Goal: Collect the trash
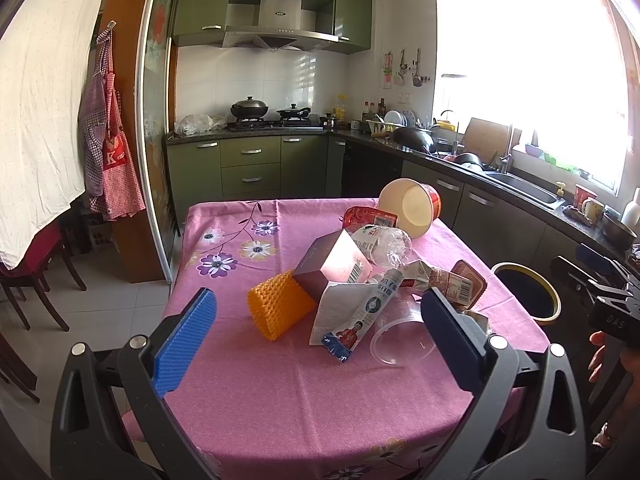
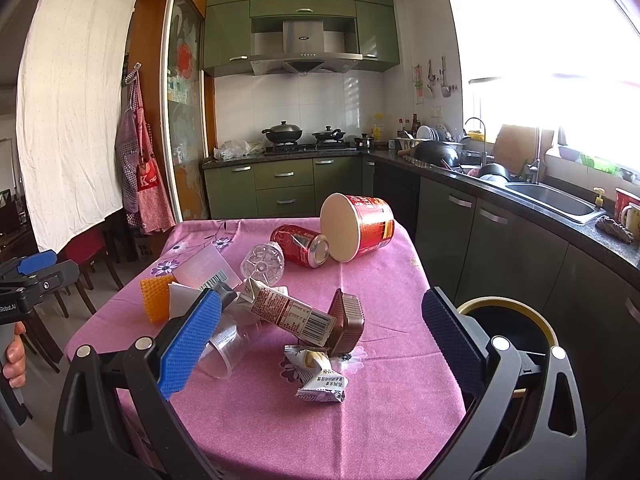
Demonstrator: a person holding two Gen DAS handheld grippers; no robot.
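Blue-padded fingers of the left gripper (image 1: 320, 316) are seen at the bottom of the left wrist view, spread wide apart with nothing held between them. Between and beyond them, at the centre of the frame, the trash is heaped on the pink tablecloth (image 1: 280, 392): an orange mesh piece (image 1: 276, 306), a dark box (image 1: 332, 262), a milk carton (image 1: 360, 312), a clear plastic cup (image 1: 402, 340) and a crushed clear bottle (image 1: 386, 246). A red paper bowl (image 1: 412, 206) is tipped on its side at the far edge of the heap. A black bin with a yellow rim (image 1: 528, 292) is visible at the right of the frame, beside the table.

In the right wrist view, the right gripper (image 2: 320, 320) is likewise held open, its pads at lower left and lower right with no object between them. A red can (image 2: 300, 245) lies on its side in the middle of the frame, touching the red bowl. A brown tray (image 2: 347, 322) stands on edge at centre, with the carton leaning on it. A crumpled wrapper (image 2: 318, 376) lies just below the tray. A hand (image 2: 14, 358) is partly shown at the left edge.
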